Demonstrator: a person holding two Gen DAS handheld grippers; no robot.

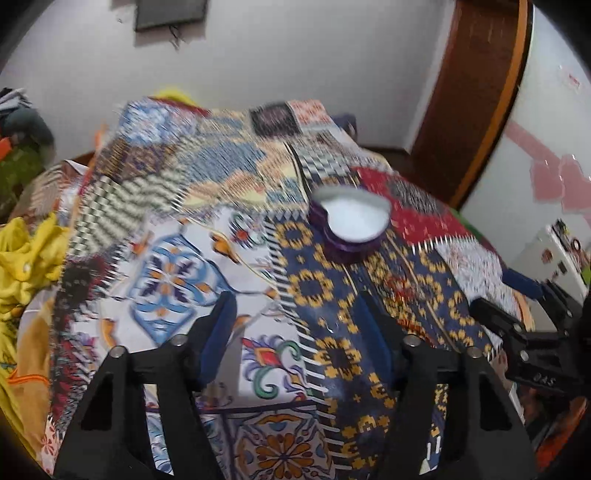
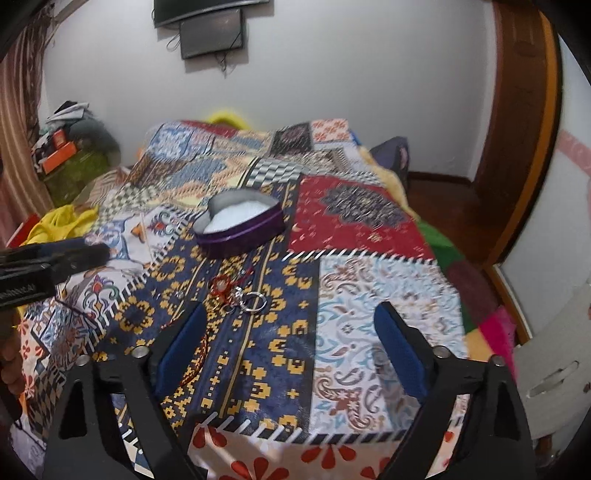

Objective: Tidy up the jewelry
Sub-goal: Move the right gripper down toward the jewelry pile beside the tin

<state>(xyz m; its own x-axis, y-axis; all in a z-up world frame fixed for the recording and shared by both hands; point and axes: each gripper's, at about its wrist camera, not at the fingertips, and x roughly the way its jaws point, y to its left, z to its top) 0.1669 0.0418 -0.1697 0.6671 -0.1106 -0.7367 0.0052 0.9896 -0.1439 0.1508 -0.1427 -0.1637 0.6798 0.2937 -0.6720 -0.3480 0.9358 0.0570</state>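
Jewelry [image 2: 236, 295] lies tangled just ahead of your right gripper [image 2: 291, 345], both grippers' jaws apart and empty, so you could snag several pieces together.

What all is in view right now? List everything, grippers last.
heart-shaped box: one, purple with white lining, open, on the bedspread beyond the jewelry
jewelry pile: one small cluster, red piece plus silver rings, on the blue-and-yellow patch before the box
bedspread: one, multicolour patchwork, covering the bed
yellow cloth: one, crumpled, at the bed's left edge
dark screen: one, on the white wall
wooden door frame: one, brown, right
left gripper: black with blue pads, open, nothing between
right gripper: same, open, just short of the jewelry
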